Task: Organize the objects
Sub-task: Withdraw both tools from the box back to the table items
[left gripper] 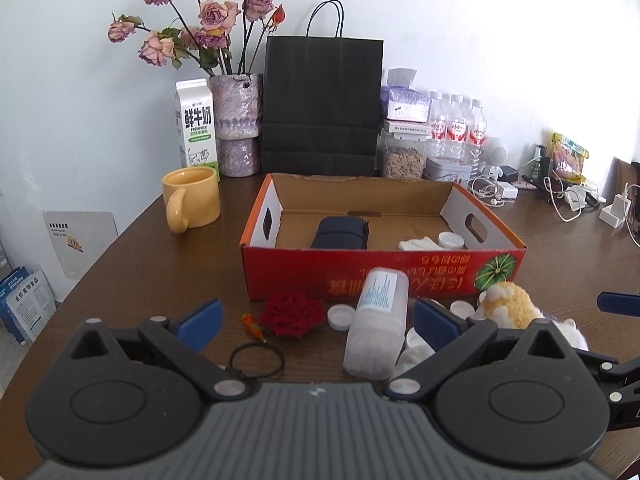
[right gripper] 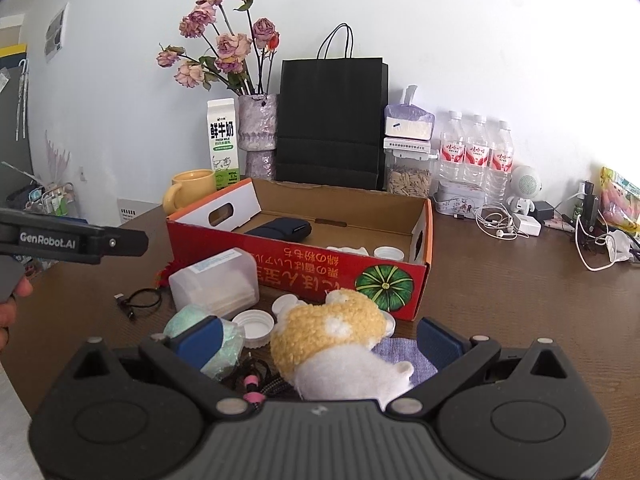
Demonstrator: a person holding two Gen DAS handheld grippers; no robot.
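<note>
1. Left wrist view: the left hand-held gripper hung wide open and empty above the table. A frosted plastic container lay on its side between its fingers, in front of the red cardboard box.
2. Right wrist view: the right hand-held gripper stood wide open around a yellow-and-white plush toy, not clamping it; the toy lay just before the box.

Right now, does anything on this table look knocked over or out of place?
Yes. The clear plastic jar lies on its side in front of the red cardboard box, with no lid on it. Several loose white lids are scattered beside it, and a plush toy lies on the table.
</note>
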